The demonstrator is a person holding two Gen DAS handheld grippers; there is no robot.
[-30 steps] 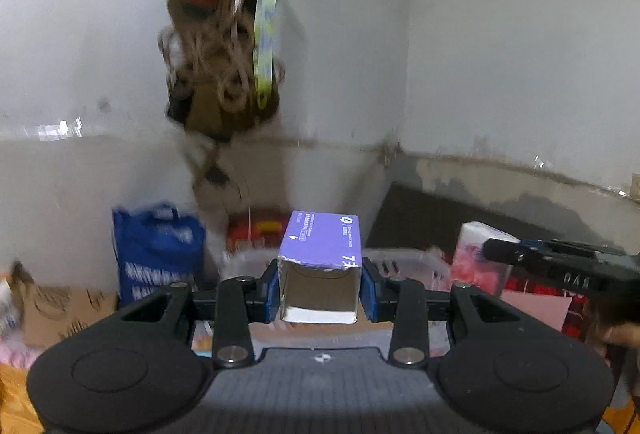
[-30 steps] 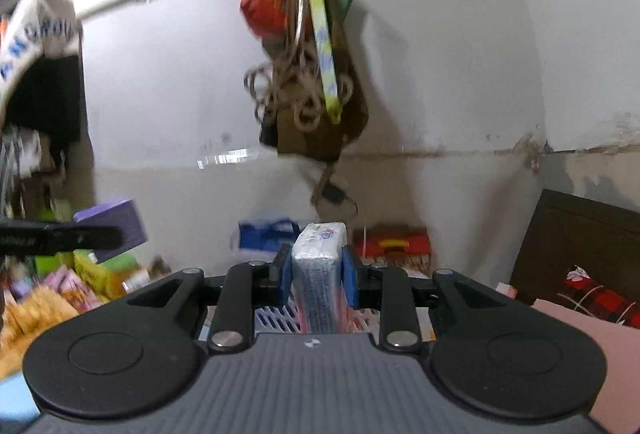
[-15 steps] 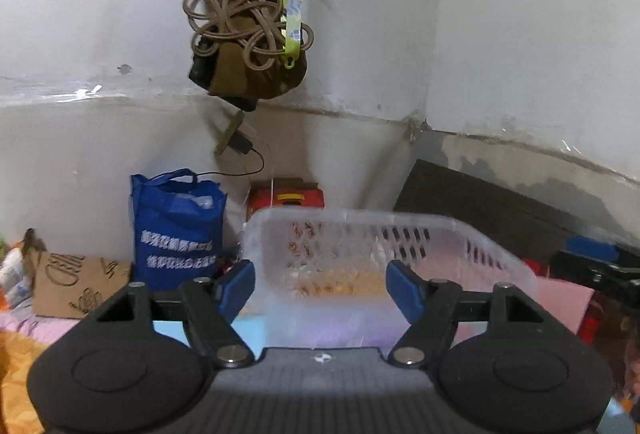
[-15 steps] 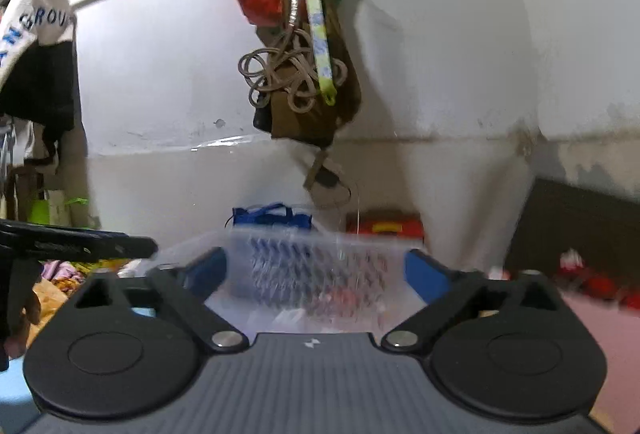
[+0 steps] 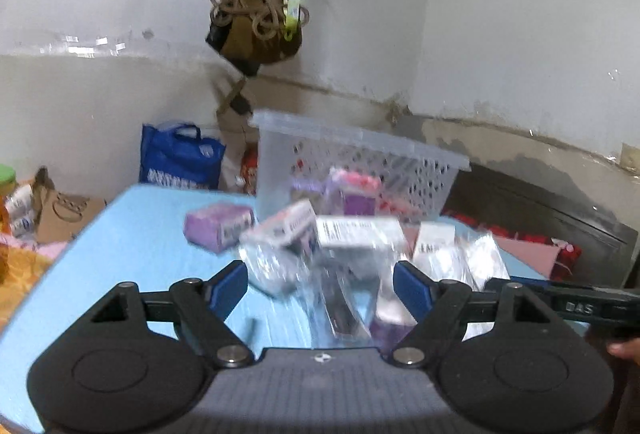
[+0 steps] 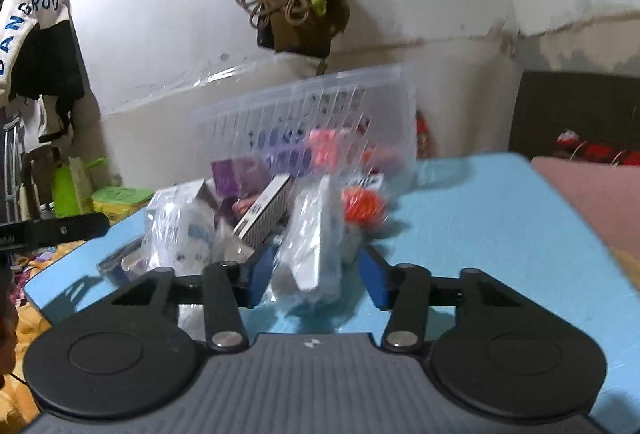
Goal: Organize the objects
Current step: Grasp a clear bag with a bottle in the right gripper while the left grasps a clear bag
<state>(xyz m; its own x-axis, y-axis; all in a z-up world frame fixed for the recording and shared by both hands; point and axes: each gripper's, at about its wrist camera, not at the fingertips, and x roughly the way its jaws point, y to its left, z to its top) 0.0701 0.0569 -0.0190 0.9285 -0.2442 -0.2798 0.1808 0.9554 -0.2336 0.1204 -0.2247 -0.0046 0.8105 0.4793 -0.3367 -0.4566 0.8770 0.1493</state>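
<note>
A clear plastic basket [image 5: 360, 157] [image 6: 320, 105] stands on the blue table [image 5: 140, 246] [image 6: 480, 226], with purple and pink boxes inside. In front of it lies a blurred pile of boxes and clear-wrapped packs [image 5: 348, 246] [image 6: 256, 209]. My left gripper [image 5: 320, 288] hangs low over the pile, its jaws opening, with clear packs between the pads and none gripped. My right gripper [image 6: 316, 278] is closing around a clear-wrapped pack [image 6: 312, 254]; a gap still shows at each pad. A purple box [image 5: 218, 226] lies apart at the left.
A bundle of rope and bags [image 5: 256, 1] hangs on the wall above the basket. A blue bag [image 5: 180, 157] and a cardboard bag [image 5: 68, 209] sit beyond the table's left edge. A jacket [image 6: 32, 33] hangs at far left. The right gripper's arm [image 5: 580, 308] crosses the lower right.
A second ago my left gripper held a purple box and my right a white pack, both raised high. Both let go and opened; both have since dropped to the pile on the table.
</note>
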